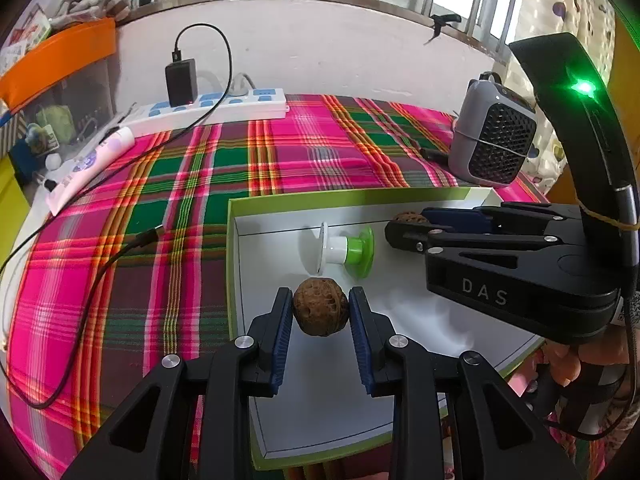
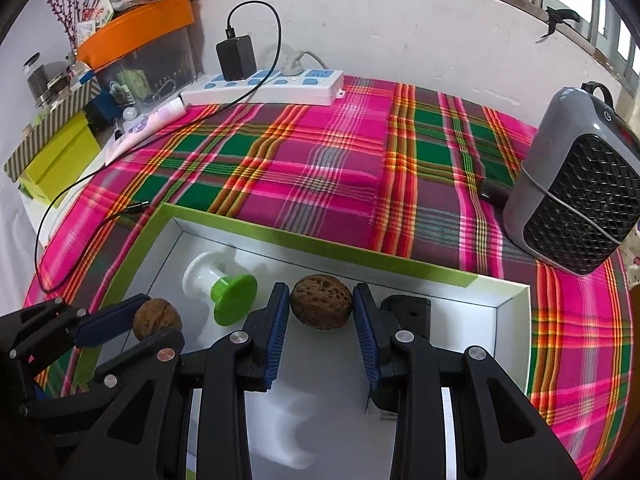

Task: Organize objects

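Two walnuts are each clamped in a gripper above a shallow white box with a green rim, which sits on a pink-and-green plaid cloth. At the left, the left gripper pinches a round walnut between its blue pads, over the box's left part. In the middle of the box floor a white-and-green spool lies on its side (just beside both grippers). To the right, the right gripper grasps a flatter walnut. A grey fan heater stands further right on the cloth
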Tool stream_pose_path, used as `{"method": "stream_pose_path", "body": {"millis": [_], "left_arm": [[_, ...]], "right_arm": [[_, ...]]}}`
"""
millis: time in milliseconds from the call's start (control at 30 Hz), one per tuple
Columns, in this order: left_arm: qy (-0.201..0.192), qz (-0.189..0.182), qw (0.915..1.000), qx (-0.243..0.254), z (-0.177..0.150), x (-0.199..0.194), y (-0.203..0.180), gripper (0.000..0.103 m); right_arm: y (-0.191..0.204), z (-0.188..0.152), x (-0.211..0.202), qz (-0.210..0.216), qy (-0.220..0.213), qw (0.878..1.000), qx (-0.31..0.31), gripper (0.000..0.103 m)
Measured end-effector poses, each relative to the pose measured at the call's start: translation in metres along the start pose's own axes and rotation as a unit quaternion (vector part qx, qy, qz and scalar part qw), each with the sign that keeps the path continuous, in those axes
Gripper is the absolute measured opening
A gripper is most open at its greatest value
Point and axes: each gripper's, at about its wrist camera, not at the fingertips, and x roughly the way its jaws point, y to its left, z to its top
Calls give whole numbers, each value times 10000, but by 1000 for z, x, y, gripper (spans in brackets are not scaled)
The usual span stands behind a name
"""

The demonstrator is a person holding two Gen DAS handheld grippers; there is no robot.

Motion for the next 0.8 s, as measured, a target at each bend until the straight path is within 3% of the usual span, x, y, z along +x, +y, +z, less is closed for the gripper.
{"method": "stream_pose_path", "body": {"millis": [800], "left_arm": [[60,27,9999,140,-1,5,-5,27]], "right_arm": [[-2,2,2,-57,20,9999,96,35]]}}
